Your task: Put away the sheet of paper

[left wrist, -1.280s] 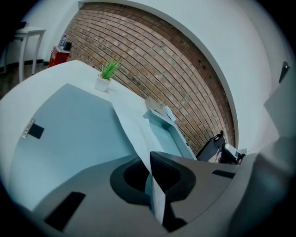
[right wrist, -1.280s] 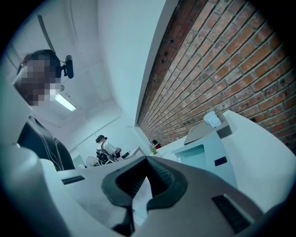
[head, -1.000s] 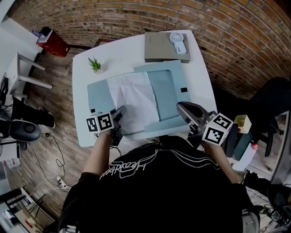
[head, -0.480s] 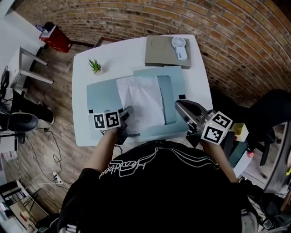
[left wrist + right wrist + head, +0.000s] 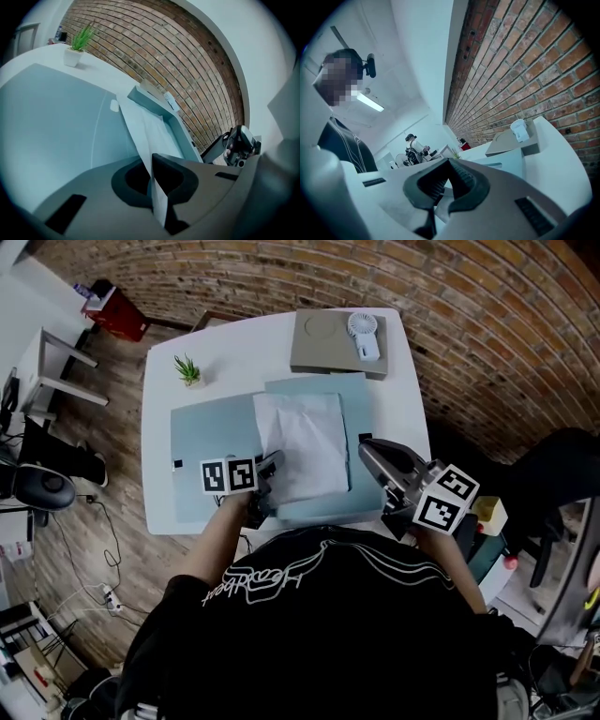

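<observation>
The blue folder lies open on the white table, and its left leaf, at 9 o'clock, is now bare. At the sheet's 7 o'clock corner, the left gripper is clamped on the near edge of the sheet of paper. It has dragged the sheet toward 3 o'clock, so the paper now covers the folder's right half instead of straddling the fold. Filing looks nearly done, with letting go and closing the folder still to come. At 4 o'clock, the right gripper is pinched closed on nothing.
</observation>
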Demonstrator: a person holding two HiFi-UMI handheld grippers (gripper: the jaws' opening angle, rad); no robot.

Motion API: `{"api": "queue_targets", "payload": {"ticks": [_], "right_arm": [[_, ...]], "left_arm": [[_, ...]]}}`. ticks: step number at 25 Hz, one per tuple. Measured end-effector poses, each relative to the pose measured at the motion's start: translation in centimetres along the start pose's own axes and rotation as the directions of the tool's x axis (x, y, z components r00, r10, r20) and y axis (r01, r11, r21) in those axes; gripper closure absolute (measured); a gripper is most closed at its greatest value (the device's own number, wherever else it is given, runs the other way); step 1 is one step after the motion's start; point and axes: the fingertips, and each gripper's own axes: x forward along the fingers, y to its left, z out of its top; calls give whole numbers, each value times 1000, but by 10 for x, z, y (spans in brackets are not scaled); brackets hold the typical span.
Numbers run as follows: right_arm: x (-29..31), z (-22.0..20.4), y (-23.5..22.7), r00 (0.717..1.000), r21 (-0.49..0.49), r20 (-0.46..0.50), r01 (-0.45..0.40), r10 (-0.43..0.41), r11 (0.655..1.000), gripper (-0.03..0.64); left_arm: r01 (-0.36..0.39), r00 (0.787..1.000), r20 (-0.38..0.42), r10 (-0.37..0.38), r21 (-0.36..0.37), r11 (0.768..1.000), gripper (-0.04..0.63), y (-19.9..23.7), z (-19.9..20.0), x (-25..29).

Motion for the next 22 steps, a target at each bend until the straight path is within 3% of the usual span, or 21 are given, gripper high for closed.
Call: {"api": "queue_targets", "payload": {"ticks": [7, 17, 22], "right_arm": [[-10, 6, 2, 999, -30, -1, -33, 33, 999, 615], [-22, 9, 11, 999, -64, 4, -53, 53, 997, 615], [-26, 7, 12, 999, -71, 10, -51, 52, 996, 615]], "left_arm": [[-22, 999, -38, 23, 30, 999, 563, -11, -4, 18], [-17, 994, -106, 31, 135, 991, 561, -30, -11, 35], [-31, 994, -96, 46, 155, 987, 549, -30, -8, 34]]}}
